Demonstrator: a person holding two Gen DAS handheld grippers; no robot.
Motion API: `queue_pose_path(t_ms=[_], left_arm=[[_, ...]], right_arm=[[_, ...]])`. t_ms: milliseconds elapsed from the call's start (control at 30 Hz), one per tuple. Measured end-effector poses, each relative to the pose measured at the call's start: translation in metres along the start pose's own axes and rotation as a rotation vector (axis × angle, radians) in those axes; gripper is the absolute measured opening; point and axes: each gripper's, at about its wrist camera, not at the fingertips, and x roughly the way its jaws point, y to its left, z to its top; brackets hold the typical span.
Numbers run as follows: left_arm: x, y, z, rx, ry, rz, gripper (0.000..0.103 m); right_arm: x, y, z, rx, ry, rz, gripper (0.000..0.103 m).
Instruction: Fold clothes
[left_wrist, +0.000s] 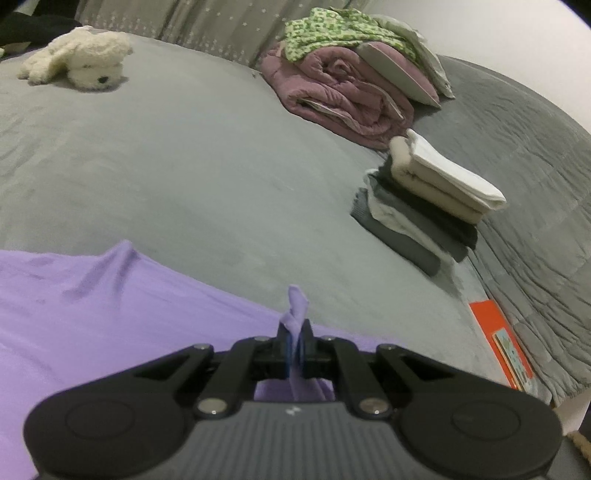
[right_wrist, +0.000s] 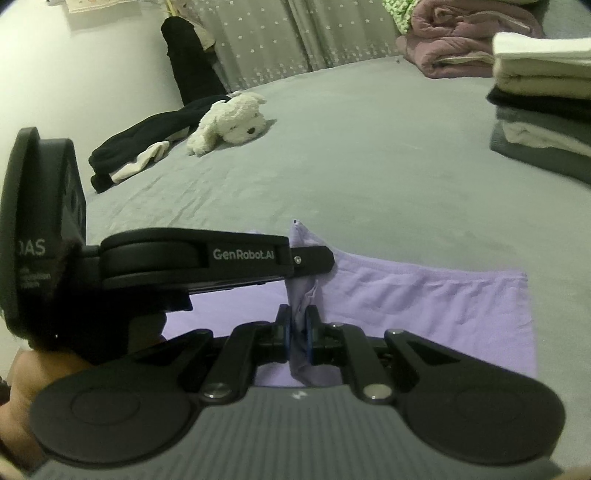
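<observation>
A lilac garment (left_wrist: 92, 295) lies spread on the grey bed (left_wrist: 184, 166). My left gripper (left_wrist: 294, 345) is shut on a pinched edge of it, and a tuft of cloth sticks up between the pads. In the right wrist view the same lilac garment (right_wrist: 424, 306) lies flat to the right. My right gripper (right_wrist: 298, 332) is shut on a bunched fold of it. The left gripper (right_wrist: 317, 260) reaches in from the left just beyond, holding the cloth close by.
A stack of folded clothes (left_wrist: 428, 199) sits to the right, with a rolled pink quilt (left_wrist: 340, 96) and green cloth (left_wrist: 332, 29) behind. A white plush dog (left_wrist: 77, 59) lies far left, next to dark clothes (right_wrist: 147, 136). An orange box (left_wrist: 498, 339) lies by the grey quilt (left_wrist: 535, 166).
</observation>
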Motion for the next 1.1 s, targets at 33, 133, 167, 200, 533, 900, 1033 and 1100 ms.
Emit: queue_pose_path(t_ms=[33,133,167,200,533,900,1033,1100], left_arm=[[-0.002,0.002,0.001,-0.002,-0.002,0.005,0.004],[-0.007,0.011,0.004,-0.007,-0.008,0.026,0.004],[-0.009,0.014,0.004,-0.008,-0.009,0.031,0.004],[-0.011,0.016,0.005,-0.009,-0.010,0.036,0.004],[-0.029,0.046,0.010,-0.027,-0.027,0.076,0.004],[-0.048,0.084,0.019,-0.043,-0.033,0.117,0.003],[-0.056,0.098,0.024,-0.049,-0.036,0.129,0.003],[-0.061,0.104,0.027,-0.048,-0.039,0.138,0.003]], right_arm=[[0.002,0.003,0.001,-0.001,0.001,0.004,0.010],[0.009,0.011,0.002,-0.009,0.006,0.015,0.010],[0.011,0.014,0.003,-0.011,0.008,0.018,0.010],[0.013,0.017,0.003,-0.013,0.010,0.021,0.010],[0.032,0.044,0.006,-0.027,0.029,0.051,0.010],[0.049,0.075,0.008,-0.004,0.034,0.092,0.010],[0.056,0.091,0.009,-0.004,0.030,0.111,0.010],[0.061,0.098,0.010,-0.002,0.028,0.120,0.010]])
